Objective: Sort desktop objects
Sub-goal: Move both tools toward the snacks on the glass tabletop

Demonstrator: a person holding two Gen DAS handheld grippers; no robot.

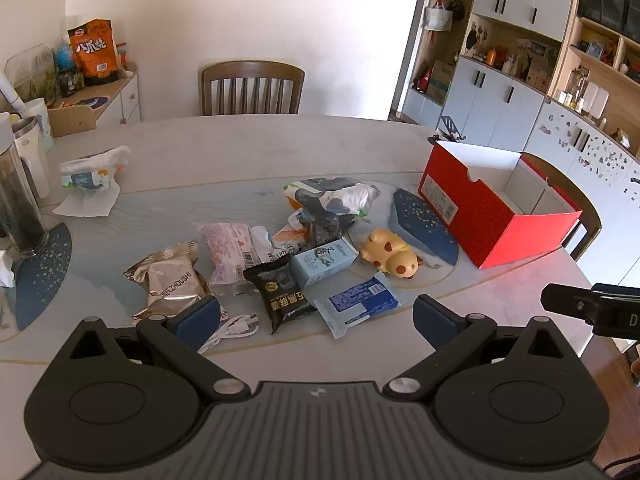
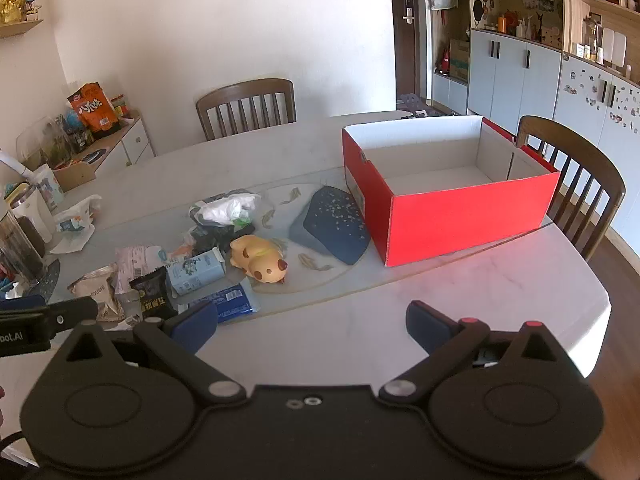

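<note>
Progress: nothing is being shown as sorted yet; the task is judged to be at its very start.
Box: the red box [image 2: 452,204] is standing open at the far right of the table [image 2: 440,280], and its white inside is being seen bare.
Pile: the loose things are lying together left of the box, in the middle of the table.
Snacks: a silver packet [image 1: 172,280], a pink packet [image 1: 228,248], a black packet [image 1: 280,292] and a blue packet [image 1: 360,300] are lying at the near edge of the pile.
Others: a small carton [image 1: 324,262], a yellow toy [image 1: 390,254], a white cable [image 1: 236,330] and crumpled wrappers [image 1: 332,196] are being left among them.
Mat: a dark blue mat [image 2: 332,228] is lying just beside the box.
Left gripper [image 1: 316,320]: fingers are being held wide apart, nothing between them, hovering near the pile.
Right gripper [image 2: 312,324]: fingers are likewise being held wide apart and bare, over bare tabletop near the box.
Left to do: every item is judged to be awaiting pickup.
</note>
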